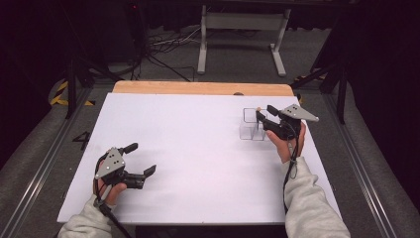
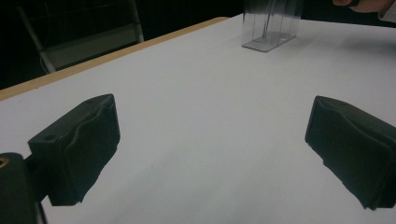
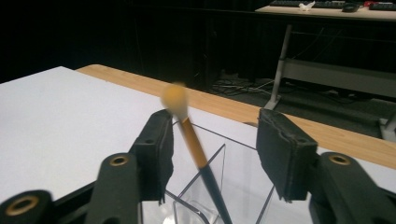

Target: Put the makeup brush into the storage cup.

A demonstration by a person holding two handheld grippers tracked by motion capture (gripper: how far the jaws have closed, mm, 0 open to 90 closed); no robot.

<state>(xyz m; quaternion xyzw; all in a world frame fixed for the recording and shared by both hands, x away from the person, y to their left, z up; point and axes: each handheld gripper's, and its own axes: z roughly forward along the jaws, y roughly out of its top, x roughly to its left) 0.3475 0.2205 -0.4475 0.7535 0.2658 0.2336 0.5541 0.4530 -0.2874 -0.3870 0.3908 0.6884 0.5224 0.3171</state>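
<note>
White table (image 1: 198, 148): right gripper (image 3: 212, 140) (jaws parted) over brush (image 3: 196, 144).

White table (image 1: 198, 148), clear organizer (image 1: 251, 126) on it

- Both forearms are covered by light grey sleeves (image 1: 313, 208).
- Each gripper, left gripper (image 1: 141, 159) and right gripper (image 1: 263, 113), is built in black, with a grey three-cornered plate (image 1: 110, 162) on top.
- Brass-coloured screw eyelets (image 3: 119, 161) are seen at the jaw bases.
- A black cable (image 1: 288, 183) is trailed from each.
</note>
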